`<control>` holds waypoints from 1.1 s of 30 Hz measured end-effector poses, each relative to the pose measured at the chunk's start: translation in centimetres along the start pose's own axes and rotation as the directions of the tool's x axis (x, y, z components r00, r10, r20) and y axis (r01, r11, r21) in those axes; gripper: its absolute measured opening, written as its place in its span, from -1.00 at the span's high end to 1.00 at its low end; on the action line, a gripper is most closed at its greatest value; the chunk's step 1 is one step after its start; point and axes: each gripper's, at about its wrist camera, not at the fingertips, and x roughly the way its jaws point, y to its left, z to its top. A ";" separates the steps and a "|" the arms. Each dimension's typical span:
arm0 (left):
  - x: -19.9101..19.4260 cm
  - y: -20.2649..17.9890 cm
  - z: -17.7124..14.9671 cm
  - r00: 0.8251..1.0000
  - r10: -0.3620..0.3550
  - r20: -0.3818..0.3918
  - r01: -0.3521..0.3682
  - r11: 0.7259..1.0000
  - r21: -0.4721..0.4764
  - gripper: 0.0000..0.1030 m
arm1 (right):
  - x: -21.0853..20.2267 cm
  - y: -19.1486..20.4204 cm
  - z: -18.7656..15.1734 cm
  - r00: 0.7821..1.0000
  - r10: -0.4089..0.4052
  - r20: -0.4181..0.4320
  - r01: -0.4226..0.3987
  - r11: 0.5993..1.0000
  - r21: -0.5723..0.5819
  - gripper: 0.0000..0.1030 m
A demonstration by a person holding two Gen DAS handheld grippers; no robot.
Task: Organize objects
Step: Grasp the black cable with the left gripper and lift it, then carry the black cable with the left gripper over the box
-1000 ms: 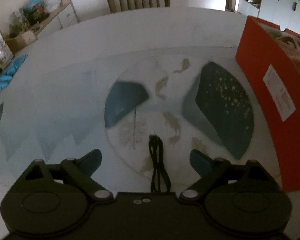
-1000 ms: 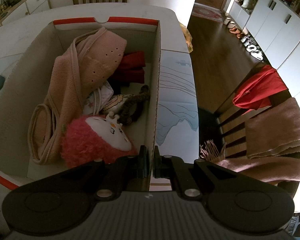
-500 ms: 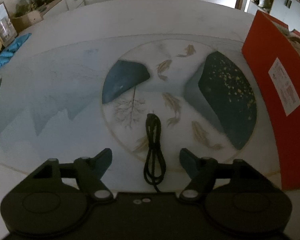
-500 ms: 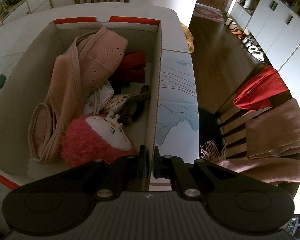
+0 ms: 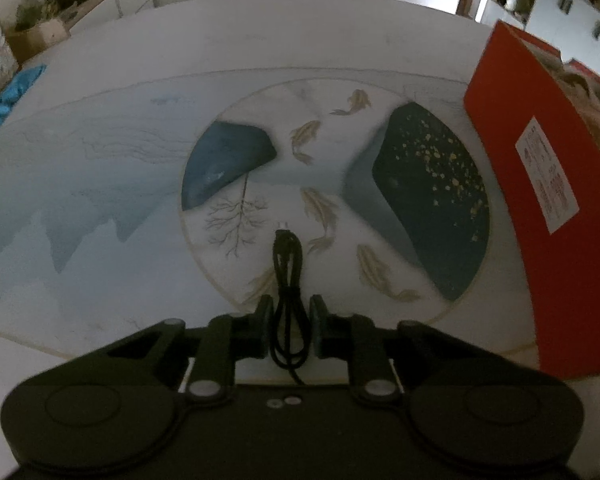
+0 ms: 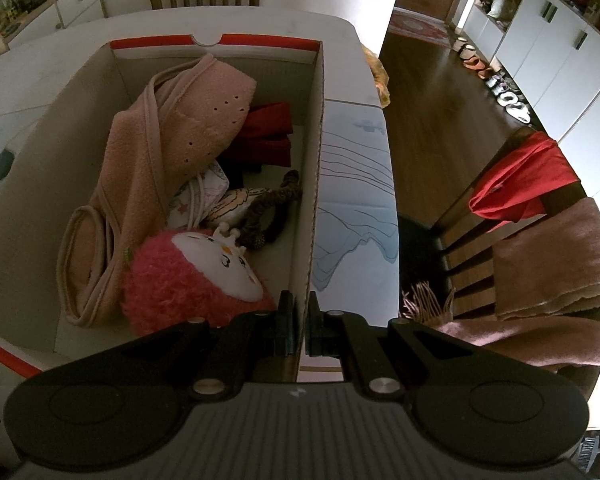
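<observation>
Now the left gripper (image 5: 288, 312) has its jaws drawn close on either side of the coiled black cable (image 5: 287, 292), which lies on the table mat (image 5: 100, 200). Meanwhile the right gripper (image 6: 299, 326) is clamped on the cardboard box (image 6: 314, 184) wall's near end.

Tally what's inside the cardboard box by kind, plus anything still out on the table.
Pink garments: 1, pink fleece
Red cloth: 1, red fabric
Plush toys: 1, pink plush
Dolls: 1, rag doll
Drawstring pouches: 1, white pouch
Cables: 1, black cable on the table
Total: 6
</observation>
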 end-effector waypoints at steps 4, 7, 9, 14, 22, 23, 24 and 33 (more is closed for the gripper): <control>-0.4 -0.2 0.6 1.000 -0.007 -0.007 0.007 1.000 -0.014 0.71 | 0.0 0.0 0.0 1.000 0.002 0.000 -0.002 1.000 -0.004 0.90; -1.3 -0.7 1.1 1.000 -0.020 -0.002 0.020 1.000 -0.015 0.71 | 0.0 0.0 0.0 1.000 0.006 0.000 -0.006 1.000 -0.006 0.90; -2.1 -0.9 1.6 0.999 -0.051 0.003 0.051 0.998 -0.024 0.71 | 0.0 0.0 0.0 1.000 0.006 0.002 -0.006 1.000 -0.005 0.90; -5.0 -1.6 3.1 0.991 -0.123 0.047 0.124 0.992 -0.031 0.71 | -0.1 -0.1 0.0 1.000 0.010 0.006 -0.010 1.000 -0.004 0.91; -10.3 -3.9 6.0 0.964 -0.216 0.153 0.211 0.976 0.046 0.71 | 0.0 -0.1 -0.1 1.000 0.020 0.008 -0.020 1.000 -0.002 0.90; -10.9 -4.4 6.4 0.961 -0.224 0.162 0.217 0.974 0.060 0.72 | 0.0 -0.2 -0.1 1.000 0.021 0.008 -0.021 1.000 -0.003 0.91; -11.3 -4.8 6.7 0.957 -0.233 0.172 0.223 0.972 0.072 0.71 | 0.0 -0.2 0.0 1.000 0.023 0.009 -0.022 1.000 -0.002 0.91; -14.1 -9.4 9.9 0.918 -0.319 0.235 0.274 0.939 0.207 0.71 | -0.1 -0.4 -0.2 0.999 0.035 0.014 -0.035 0.999 -0.002 0.91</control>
